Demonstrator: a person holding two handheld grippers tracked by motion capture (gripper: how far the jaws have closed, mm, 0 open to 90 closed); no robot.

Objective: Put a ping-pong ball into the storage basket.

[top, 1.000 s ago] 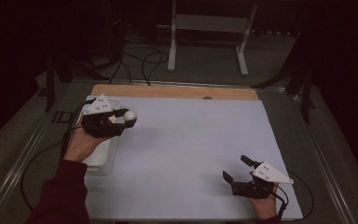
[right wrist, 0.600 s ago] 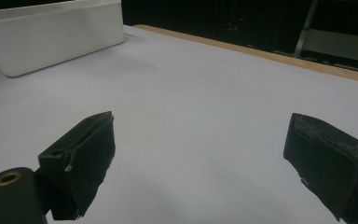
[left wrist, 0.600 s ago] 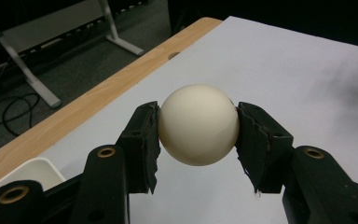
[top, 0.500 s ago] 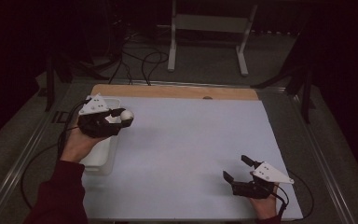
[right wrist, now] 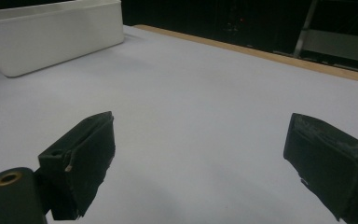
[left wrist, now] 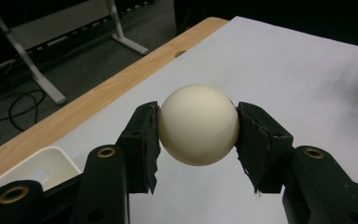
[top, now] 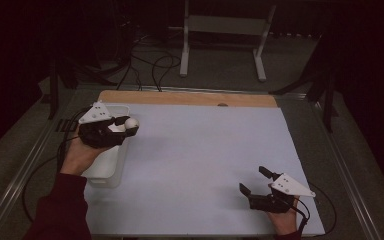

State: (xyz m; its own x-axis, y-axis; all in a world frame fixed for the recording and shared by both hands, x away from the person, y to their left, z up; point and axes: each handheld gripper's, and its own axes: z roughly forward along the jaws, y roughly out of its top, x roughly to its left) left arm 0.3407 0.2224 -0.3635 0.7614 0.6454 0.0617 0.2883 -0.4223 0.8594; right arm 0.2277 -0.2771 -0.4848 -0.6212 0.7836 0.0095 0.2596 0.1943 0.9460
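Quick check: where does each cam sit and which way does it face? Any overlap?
High view: above the person's side, facing forward and down at the white sheet-covered table; forearms, both grippers show.
Left gripper view: on the left gripper, facing its cream round ball.
Right gripper view: on the right gripper, facing across the sheet.
Shared: the white plastic bin.

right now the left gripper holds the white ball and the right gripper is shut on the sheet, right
Not quite. The left gripper does hold the white ball, but the right gripper is open: the right gripper view shows its fingers wide apart over the white sheet, holding nothing.
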